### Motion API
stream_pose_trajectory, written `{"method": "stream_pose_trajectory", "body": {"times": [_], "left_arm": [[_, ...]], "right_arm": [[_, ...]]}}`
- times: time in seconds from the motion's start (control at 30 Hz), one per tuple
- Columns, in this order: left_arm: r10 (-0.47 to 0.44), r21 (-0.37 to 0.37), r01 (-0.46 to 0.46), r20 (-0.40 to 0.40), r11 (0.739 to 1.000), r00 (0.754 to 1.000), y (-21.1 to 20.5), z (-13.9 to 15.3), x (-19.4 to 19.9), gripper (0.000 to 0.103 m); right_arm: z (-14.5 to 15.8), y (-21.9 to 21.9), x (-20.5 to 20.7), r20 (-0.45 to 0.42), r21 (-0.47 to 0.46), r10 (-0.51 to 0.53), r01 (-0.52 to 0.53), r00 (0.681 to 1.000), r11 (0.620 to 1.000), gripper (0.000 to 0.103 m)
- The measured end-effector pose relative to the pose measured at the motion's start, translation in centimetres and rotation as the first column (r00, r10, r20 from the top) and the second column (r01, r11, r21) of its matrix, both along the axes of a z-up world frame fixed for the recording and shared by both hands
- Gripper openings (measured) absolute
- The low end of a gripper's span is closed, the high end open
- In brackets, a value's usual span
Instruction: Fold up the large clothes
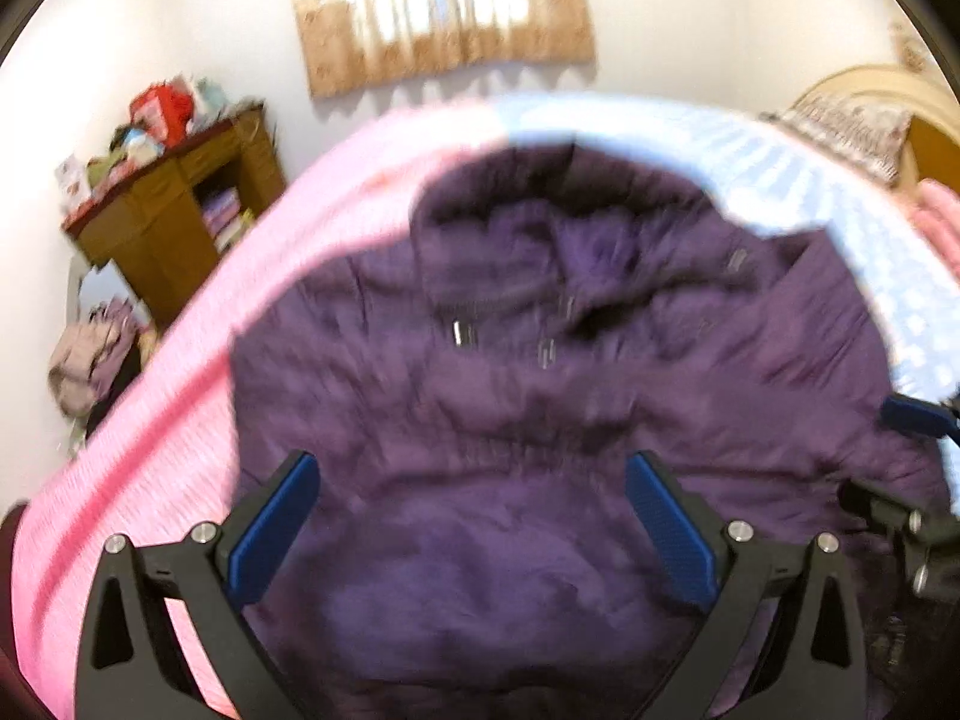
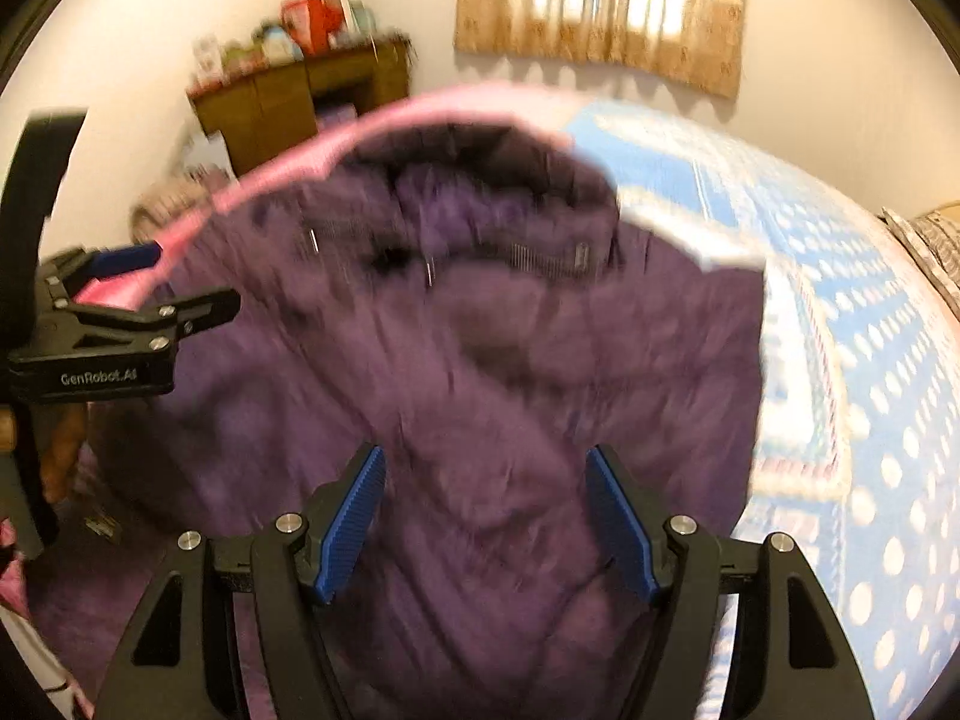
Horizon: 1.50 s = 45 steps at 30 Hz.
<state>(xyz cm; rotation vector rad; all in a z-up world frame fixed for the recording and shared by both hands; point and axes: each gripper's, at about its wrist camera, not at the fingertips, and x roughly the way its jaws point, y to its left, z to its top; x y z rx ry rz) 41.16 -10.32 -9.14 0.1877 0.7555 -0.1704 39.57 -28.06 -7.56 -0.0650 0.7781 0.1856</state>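
Note:
A dark purple padded jacket (image 1: 510, 372) lies spread on the bed, hood at the far end; it also shows in the right wrist view (image 2: 480, 360). My left gripper (image 1: 471, 516) is open and empty, hovering over the jacket's near part. My right gripper (image 2: 486, 516) is open and empty, over the jacket's right half. The left gripper also shows at the left edge of the right wrist view (image 2: 126, 288), and part of the right gripper shows at the right edge of the left wrist view (image 1: 912, 420). Both views are blurred.
The bed has a pink cover (image 1: 180, 420) on the left and a blue dotted one (image 2: 870, 390) on the right. A brown wooden cabinet (image 1: 168, 228) with clutter stands by the far wall. A curtained window (image 1: 444, 6) is behind. Clothes pile (image 1: 90, 360) on the floor at left.

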Motion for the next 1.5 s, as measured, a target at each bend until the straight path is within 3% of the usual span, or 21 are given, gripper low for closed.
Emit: {"method": "stream_pose_trajectory", "body": {"times": [0.17,0.23,0.4,0.53,0.83,0.87,0.93,1.0,1.03,1.1,1.37,1.5], "left_arm": [[-0.015,-0.052,0.017,0.039,0.998,0.999,0.9,4.3,4.3,0.103],[0.007,-0.012,-0.006,0.058,1.0,0.998,0.5,4.5,7.3,0.103],[0.005,0.064,-0.005,0.013,0.998,1.0,-0.9,2.4,13.3,0.103],[-0.006,0.074,0.009,-0.041,0.997,0.999,-1.5,0.7,17.0,0.103],[-0.043,0.144,0.051,-0.059,0.988,0.997,-2.1,-1.3,19.8,0.099],[-0.048,0.141,0.057,-0.066,0.988,0.997,-2.0,-1.2,19.7,0.097],[-0.067,0.146,0.077,-0.072,0.986,0.995,-2.0,-1.4,19.6,0.087],[-0.087,0.149,0.099,-0.084,0.984,0.993,-2.1,-1.6,19.6,0.07],[-0.101,0.139,0.113,-0.091,0.984,0.991,-2.2,-1.6,19.6,0.062],[-0.15,0.113,0.162,-0.111,0.98,0.982,-2.5,-1.5,19.2,0.021],[-0.209,0.167,0.205,0.007,0.964,0.978,-1.9,1.6,15.9,0.015],[-0.246,0.209,0.235,0.029,0.949,0.969,-1.3,1.1,14.1,0.014]], "right_arm": [[2.6,-2.2,6.2,0.025,0.036,-0.028,0.027,0.999,0.999,0.07],[2.8,-3.3,9.5,0.012,0.051,-0.044,0.043,0.999,0.998,0.07],[2.3,-4.4,16.3,-0.01,0.008,-0.055,0.055,0.998,0.998,0.07],[1.1,-4.8,20.4,-0.046,0.02,-0.024,0.025,0.999,0.999,0.07],[-1.7,-2.8,26.3,-0.125,-0.057,0.065,-0.073,0.99,0.996,0.069],[-1.9,-2.6,26.4,-0.129,-0.085,0.074,-0.085,0.989,0.993,0.066],[-2.5,-2.3,26.4,-0.157,-0.13,0.085,-0.106,0.984,0.986,0.032],[-2.4,-2.5,26.1,-0.155,-0.134,0.081,-0.103,0.985,0.986,0.027],[-2.1,-2.5,25.7,-0.143,-0.139,0.086,-0.106,0.986,0.985,0.02],[-1.6,-2.3,25.1,-0.124,-0.156,0.09,-0.109,0.988,0.982,0.015],[0.8,-2.3,21.6,-0.016,-0.216,0.095,-0.096,0.995,0.972,0.012],[0.1,-2.1,20.1,-0.02,-0.267,0.109,-0.11,0.994,0.957,0.012]]}}
